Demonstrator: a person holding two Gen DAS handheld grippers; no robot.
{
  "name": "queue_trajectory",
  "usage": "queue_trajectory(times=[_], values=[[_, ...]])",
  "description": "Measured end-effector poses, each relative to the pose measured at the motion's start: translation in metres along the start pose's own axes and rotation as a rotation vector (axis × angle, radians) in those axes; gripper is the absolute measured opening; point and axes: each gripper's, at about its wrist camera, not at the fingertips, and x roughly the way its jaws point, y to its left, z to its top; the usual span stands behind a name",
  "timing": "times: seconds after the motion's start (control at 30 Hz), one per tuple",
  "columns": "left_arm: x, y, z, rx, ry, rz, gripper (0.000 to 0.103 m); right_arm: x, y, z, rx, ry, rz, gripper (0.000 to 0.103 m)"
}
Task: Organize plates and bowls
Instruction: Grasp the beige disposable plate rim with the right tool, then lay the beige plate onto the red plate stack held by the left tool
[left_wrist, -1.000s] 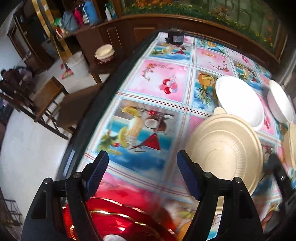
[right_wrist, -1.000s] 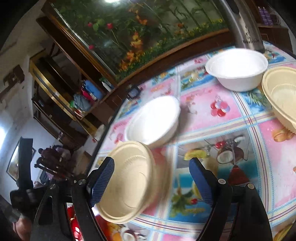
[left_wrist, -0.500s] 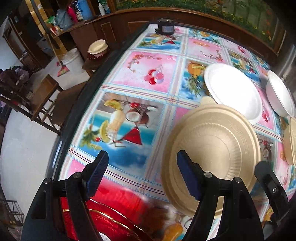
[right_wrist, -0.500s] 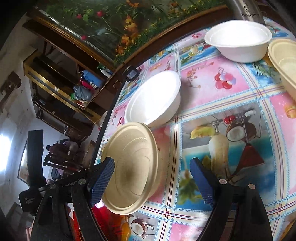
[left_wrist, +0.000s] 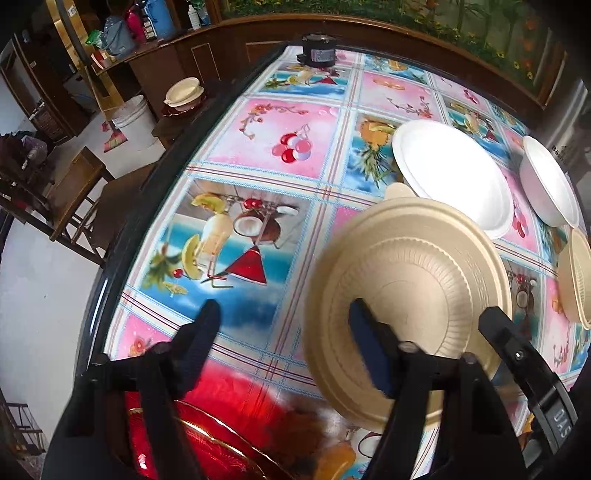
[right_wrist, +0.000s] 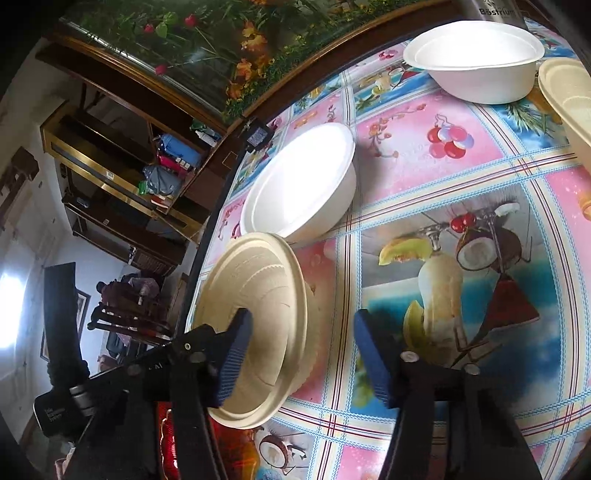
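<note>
Both claws are closing, the right claw (right_wrist: 303, 354) around the tan plate's (right_wrist: 258, 325) rim at nine o'clock, the left claw (left_wrist: 284, 332) on nothing, so sorting has barely begun: white bowls (right_wrist: 303, 188) sit loose at twelve.

Round beige ribbed disposable plate (left_wrist: 424, 291): tilted on edge, near the tabletop's front edge. Round white foam plate-bowl (left_wrist: 450, 177): upright, just behind it, toward the left edge. Second white foam bowl (right_wrist: 476, 59): upright, toward the far edge. Beige ribbed bowl (right_wrist: 569, 96): right side, partly cut off.
</note>
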Motion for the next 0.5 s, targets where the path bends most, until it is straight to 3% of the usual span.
queue_trajectory(times=[0.2,0.4,0.5], values=[[0.0031,-0.0009,-0.0016,-0.012,0.012,-0.039,0.032,0.0038,-0.0023,0.0002,0.002,0.012,-0.022,0.031],[-0.0019,-0.0044,-0.0035,-0.007,-0.001,-0.082,0.014,0.0053,0.0016,-0.0019,-0.024,0.020,-0.028,0.012],[-0.0039,-0.0085,-0.0044,0.009,-0.004,-0.083,0.011,0.0039,0.0061,-0.0041,-0.041,0.013,-0.037,0.011]])
